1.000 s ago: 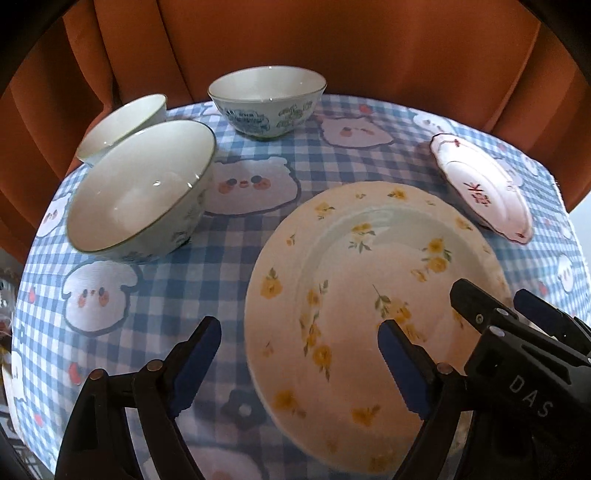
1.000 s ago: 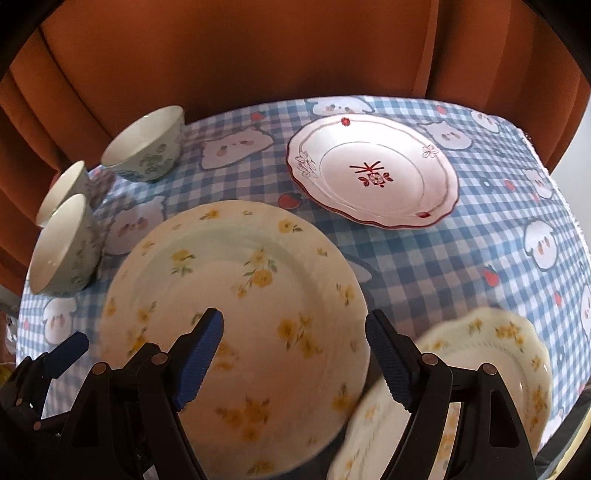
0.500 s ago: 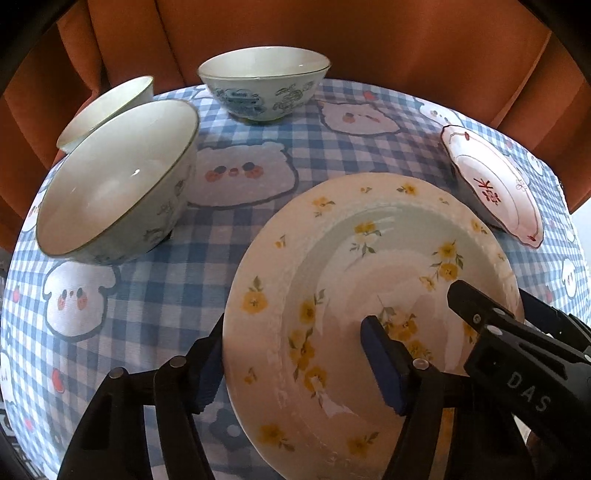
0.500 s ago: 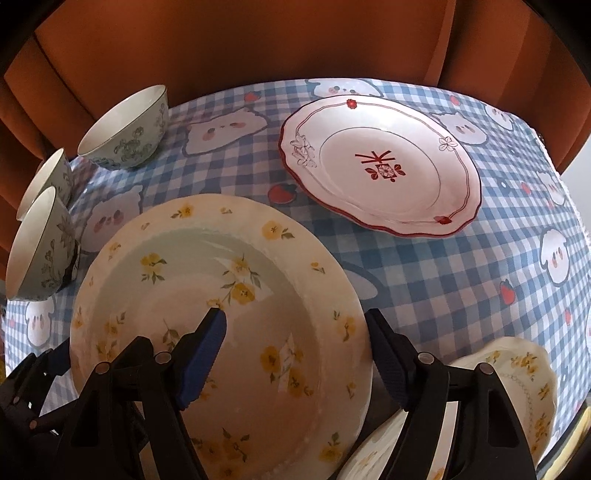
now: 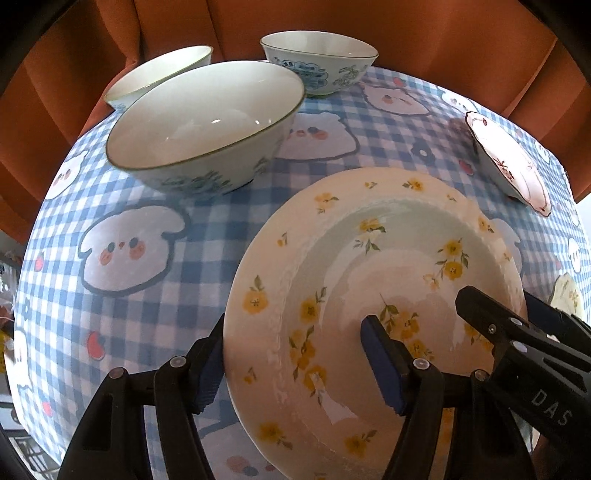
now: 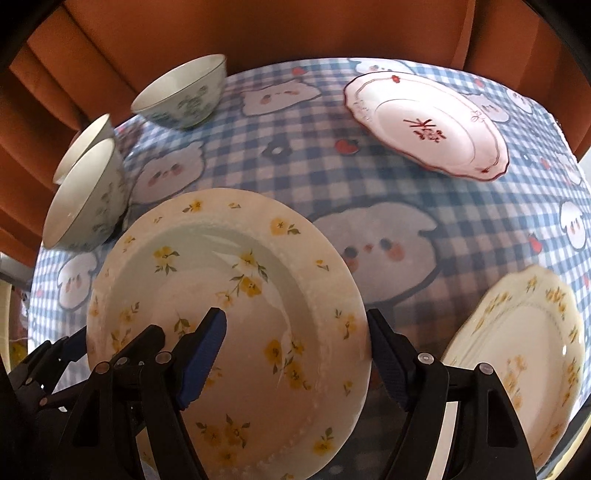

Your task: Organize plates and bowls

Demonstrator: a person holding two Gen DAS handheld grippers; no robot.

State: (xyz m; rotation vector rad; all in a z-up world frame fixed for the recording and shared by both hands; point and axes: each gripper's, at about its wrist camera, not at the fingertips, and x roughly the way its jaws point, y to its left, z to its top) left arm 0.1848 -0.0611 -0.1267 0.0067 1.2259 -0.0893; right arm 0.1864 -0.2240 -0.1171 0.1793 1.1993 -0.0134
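Yellow-flowered plate held off the blue gingham tablecloth by both grippers, one on each side of its rim. Left gripper: one blue pad below the rim at the plate's 9 o'clock edge, the other pad on the inner face, the rim pinched between them. Right gripper: one pad on the plate's inner face, the other behind the rim at its 3 o'clock edge, likewise clamped on the rim. In the left wrist view the right gripper's black body covers the plate at 4 o'clock.

Surroundings, left wrist view: a large white bowl with green print at 11 o'clock from the plate, close by; a second bowl just behind it, partly hidden; a blue-patterned bowl at 12 o'clock, near the table's far edge. A red-trimmed plate lies at 1 o'clock in the right wrist view, well apart. A second yellow-flowered plate lies at 3 o'clock, beside the right gripper's outer finger. Orange curtain behind the table.
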